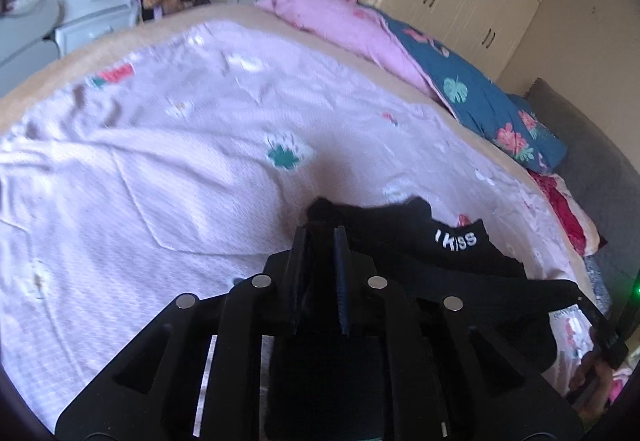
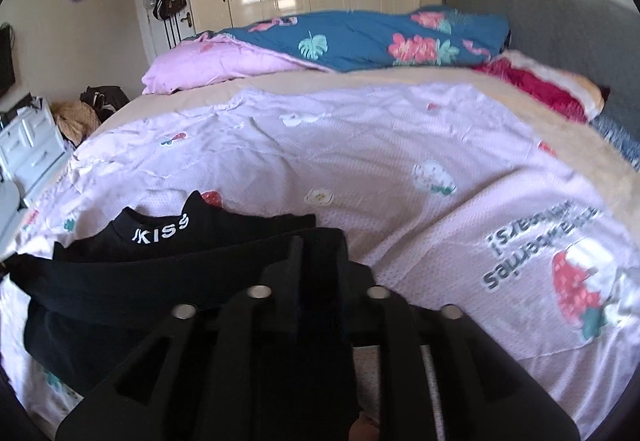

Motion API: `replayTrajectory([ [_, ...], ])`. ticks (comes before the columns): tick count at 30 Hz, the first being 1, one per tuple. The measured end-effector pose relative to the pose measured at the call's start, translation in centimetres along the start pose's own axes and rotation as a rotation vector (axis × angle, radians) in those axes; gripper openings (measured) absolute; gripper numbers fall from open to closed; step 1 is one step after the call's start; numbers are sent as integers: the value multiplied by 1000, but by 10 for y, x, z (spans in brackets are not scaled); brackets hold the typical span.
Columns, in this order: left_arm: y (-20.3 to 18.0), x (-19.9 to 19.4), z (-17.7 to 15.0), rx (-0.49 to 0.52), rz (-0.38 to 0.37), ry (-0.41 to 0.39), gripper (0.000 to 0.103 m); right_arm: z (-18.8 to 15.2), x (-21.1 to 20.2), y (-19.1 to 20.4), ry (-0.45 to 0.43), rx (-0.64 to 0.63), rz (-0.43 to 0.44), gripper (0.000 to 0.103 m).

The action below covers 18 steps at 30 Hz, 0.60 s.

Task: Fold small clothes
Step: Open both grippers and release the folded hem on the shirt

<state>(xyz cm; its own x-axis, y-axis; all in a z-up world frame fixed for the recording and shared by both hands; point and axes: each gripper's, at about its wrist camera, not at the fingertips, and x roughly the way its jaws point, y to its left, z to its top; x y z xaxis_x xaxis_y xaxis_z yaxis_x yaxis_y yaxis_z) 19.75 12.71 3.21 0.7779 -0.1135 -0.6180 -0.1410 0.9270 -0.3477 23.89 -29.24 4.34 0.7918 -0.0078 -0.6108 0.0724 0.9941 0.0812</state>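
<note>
Both grippers pinched the black garment (image 2: 168, 281)

Left gripper (image 1: 320, 241) and right gripper (image 2: 320, 253) were clamped on its edge (keeping that edge taut and level should fold it squarely).

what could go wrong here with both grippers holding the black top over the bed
1. The black top hangs between the left gripper and the right gripper, each pinching only an edge, so a side might slip out and drop crooked.
2. The collar already sits bunched and tilted, so the fold may come out uneven.
3. The pink blanket underneath is wrinkled, and setting the top down could snag or drag it.
</note>
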Motion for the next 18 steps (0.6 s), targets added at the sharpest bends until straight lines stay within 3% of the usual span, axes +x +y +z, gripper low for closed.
replayTrajectory([
  [6,-22,-18,-9,72,-48,-3,7,-2,-21,2,-58,-18,29,30],
  [15,-66,-7,-40,239,-79,95,21,-12,-30,33,-39,-115,109,28],
  [18,-72,-4,-47,272,-70,110,32,-14,-31,41,-25,-123,149,28],
])
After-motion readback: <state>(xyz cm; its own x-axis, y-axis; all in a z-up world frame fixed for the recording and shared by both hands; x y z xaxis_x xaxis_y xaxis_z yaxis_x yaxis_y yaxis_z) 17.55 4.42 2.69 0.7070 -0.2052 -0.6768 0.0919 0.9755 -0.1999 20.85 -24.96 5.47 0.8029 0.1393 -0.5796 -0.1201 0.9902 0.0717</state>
